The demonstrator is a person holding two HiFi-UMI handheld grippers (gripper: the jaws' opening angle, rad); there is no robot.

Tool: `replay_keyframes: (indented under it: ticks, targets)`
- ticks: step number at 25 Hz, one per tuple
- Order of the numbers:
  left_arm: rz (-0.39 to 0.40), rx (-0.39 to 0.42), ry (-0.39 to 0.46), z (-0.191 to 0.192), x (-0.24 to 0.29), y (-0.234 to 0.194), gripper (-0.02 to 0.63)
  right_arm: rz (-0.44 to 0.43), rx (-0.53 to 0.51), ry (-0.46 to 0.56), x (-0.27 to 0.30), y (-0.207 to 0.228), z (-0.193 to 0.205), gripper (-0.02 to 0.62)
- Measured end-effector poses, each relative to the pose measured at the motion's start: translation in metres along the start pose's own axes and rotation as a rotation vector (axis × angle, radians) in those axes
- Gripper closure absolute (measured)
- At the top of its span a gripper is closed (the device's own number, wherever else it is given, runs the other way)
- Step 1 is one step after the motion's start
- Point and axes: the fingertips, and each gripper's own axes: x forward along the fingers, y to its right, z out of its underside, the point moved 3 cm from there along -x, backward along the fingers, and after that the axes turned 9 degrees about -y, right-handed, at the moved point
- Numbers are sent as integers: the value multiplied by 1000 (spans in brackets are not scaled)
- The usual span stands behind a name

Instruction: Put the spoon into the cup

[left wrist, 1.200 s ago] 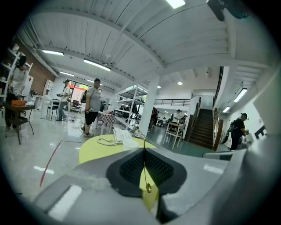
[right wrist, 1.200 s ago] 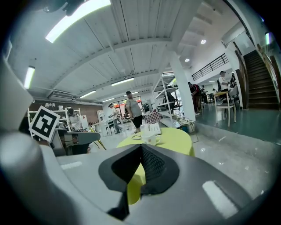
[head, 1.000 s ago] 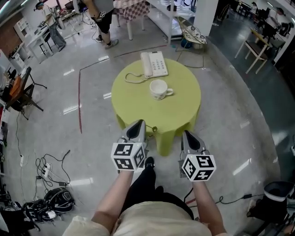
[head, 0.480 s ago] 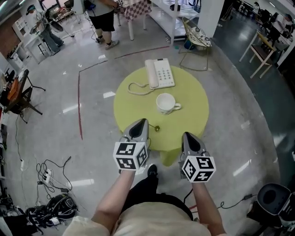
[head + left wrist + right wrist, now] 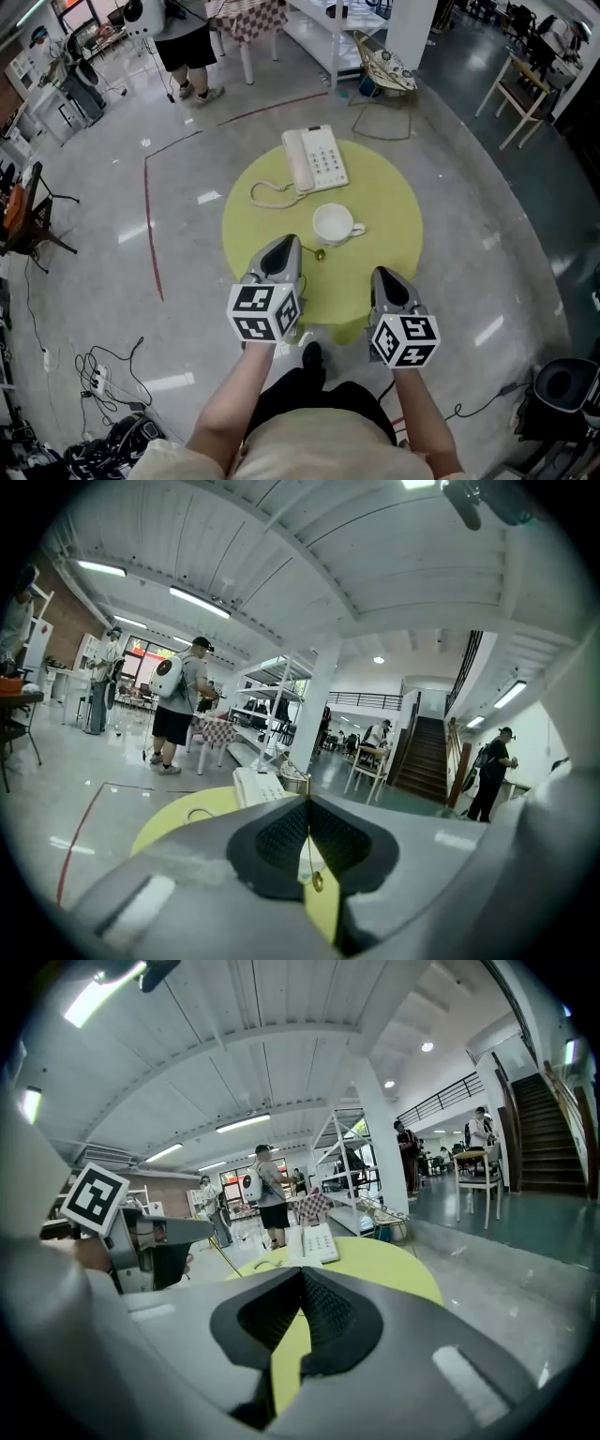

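A white cup [image 5: 333, 225] with its handle to the right stands near the middle of the round yellow-green table [image 5: 375, 197]. My left gripper [image 5: 286, 243] hovers over the table's near edge, just left of and short of the cup. It is shut on a thin gold spoon [image 5: 318, 253], whose small bowl sticks out to the right of the jaws. In the left gripper view the spoon [image 5: 311, 855] runs down between the closed pads [image 5: 281, 841]. My right gripper [image 5: 382, 275] is shut and holds nothing, right of the left one at the table's front edge.
A white desk phone [image 5: 315, 159] with a coiled cord [image 5: 267, 194] lies on the far side of the table. A person [image 5: 183, 37] stands beyond it near shelving. Cables [image 5: 94, 375] lie on the floor at left, a dark bin [image 5: 562, 384] at right.
The table has come closer under both grippers. The left gripper with the spoon now sits over the table's near edge beside the cup; the grippers keep their pose.
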Motion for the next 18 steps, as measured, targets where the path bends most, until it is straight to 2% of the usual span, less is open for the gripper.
replay_keyframes:
  ticks: [9,18]
  targets:
    - [26,-5,20,-21,15,3,601,11,11,-5,6,6,-4,594]
    - [2,-24,34,-28,30,2,601,-14,6,-21,21,17,-9,594]
